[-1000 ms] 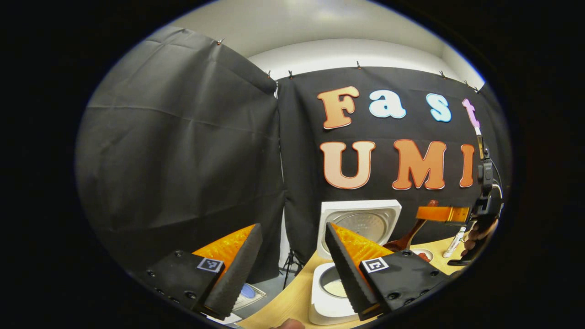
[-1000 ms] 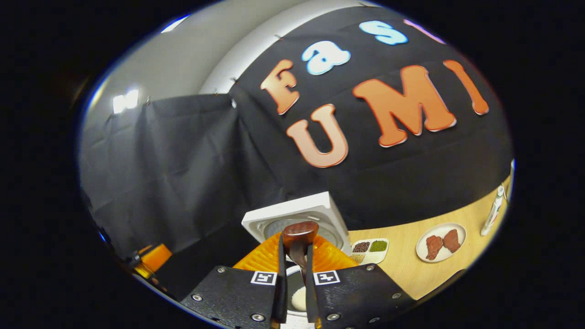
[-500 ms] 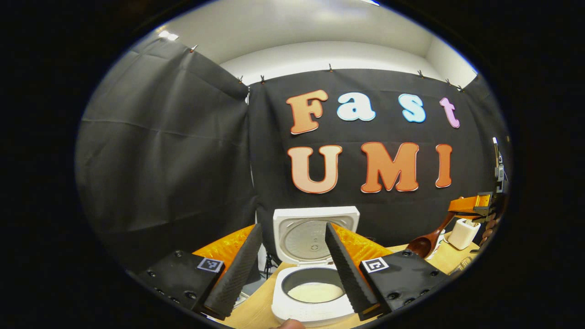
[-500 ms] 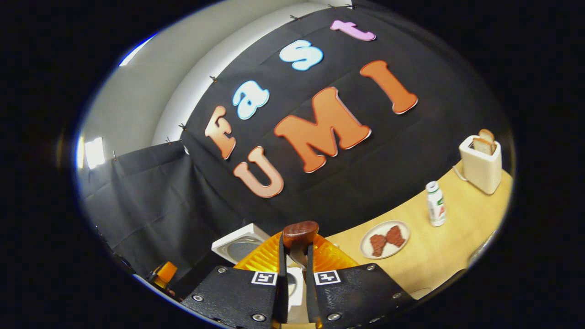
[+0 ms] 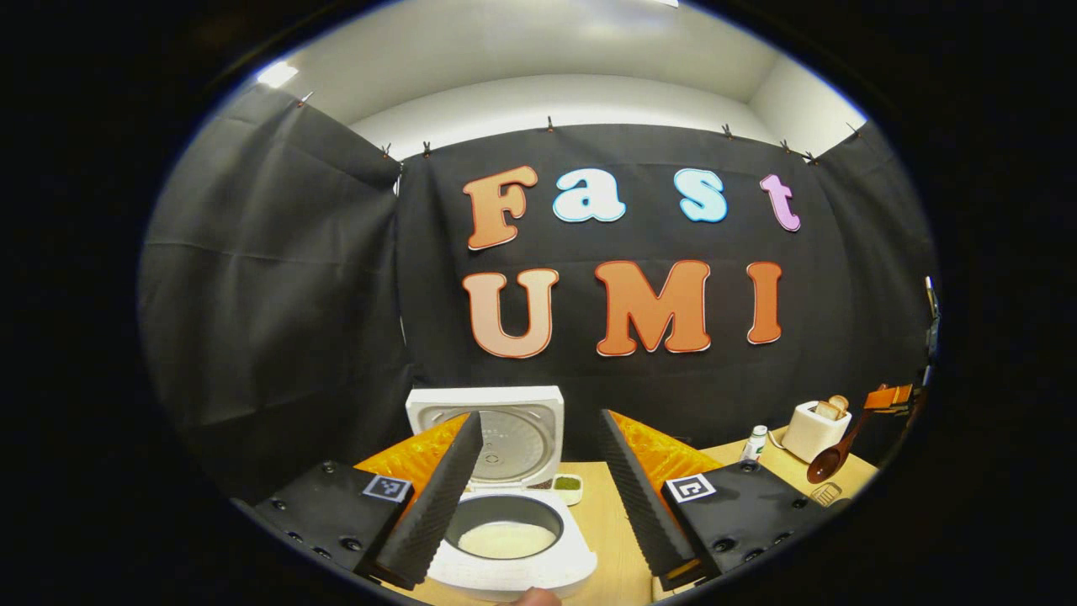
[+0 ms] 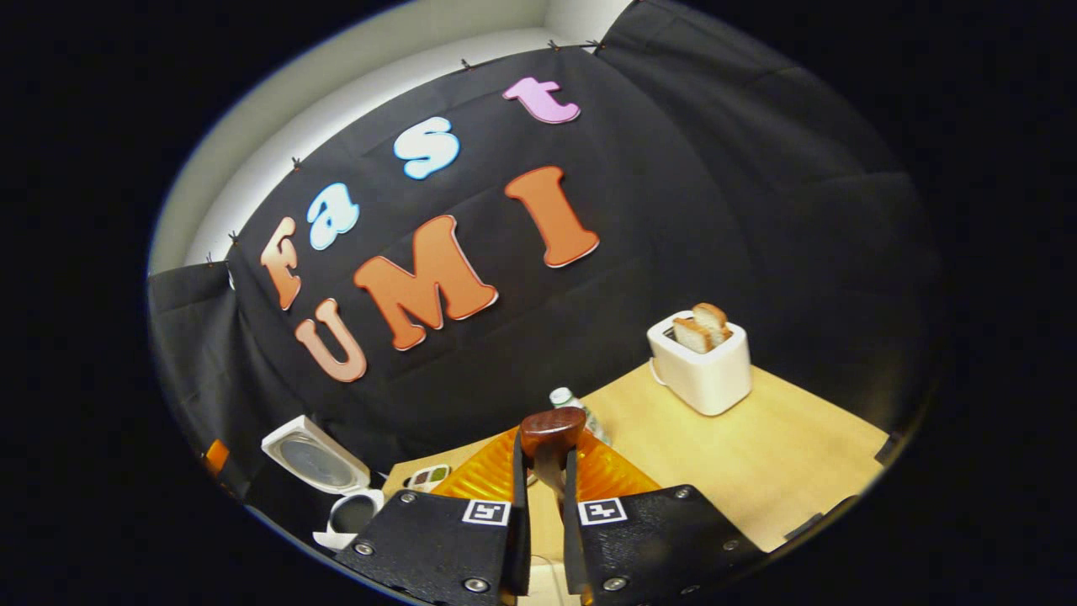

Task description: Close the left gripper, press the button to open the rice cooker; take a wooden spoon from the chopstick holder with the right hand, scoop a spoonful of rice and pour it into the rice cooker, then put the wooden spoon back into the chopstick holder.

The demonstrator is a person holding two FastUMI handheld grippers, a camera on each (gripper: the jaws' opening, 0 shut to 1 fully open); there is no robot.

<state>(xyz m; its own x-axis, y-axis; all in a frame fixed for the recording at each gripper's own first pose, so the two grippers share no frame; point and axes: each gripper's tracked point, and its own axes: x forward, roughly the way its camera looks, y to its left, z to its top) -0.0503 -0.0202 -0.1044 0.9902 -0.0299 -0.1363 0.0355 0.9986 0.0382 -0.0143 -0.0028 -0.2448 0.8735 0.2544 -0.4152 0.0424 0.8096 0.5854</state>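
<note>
The white rice cooker [image 5: 505, 564] stands with its lid [image 5: 513, 438] raised and pale rice in the pot, low in the left gripper view. My left gripper [image 5: 539, 416] is open above it, holding nothing. At that view's far right edge, my right gripper [image 5: 892, 396] holds the wooden spoon [image 5: 829, 461] with its dark bowl hanging down, off to the right of the cooker. In the right gripper view my right gripper [image 6: 545, 459] is shut on the spoon's handle [image 6: 551, 425], and the cooker [image 6: 315, 461] lies far to the lower left.
On the wooden table [image 6: 757, 454] stand a white toaster [image 6: 702, 362] with bread slices, a small white bottle [image 6: 565, 397] and a divided dish of grains [image 6: 429, 477]. A small pale container [image 5: 828, 493] sits just under the spoon's bowl.
My right gripper has swung right with the spoon, away from the cooker and toward the toaster side. The left gripper view has turned right, so the cooker now sits further left.
</note>
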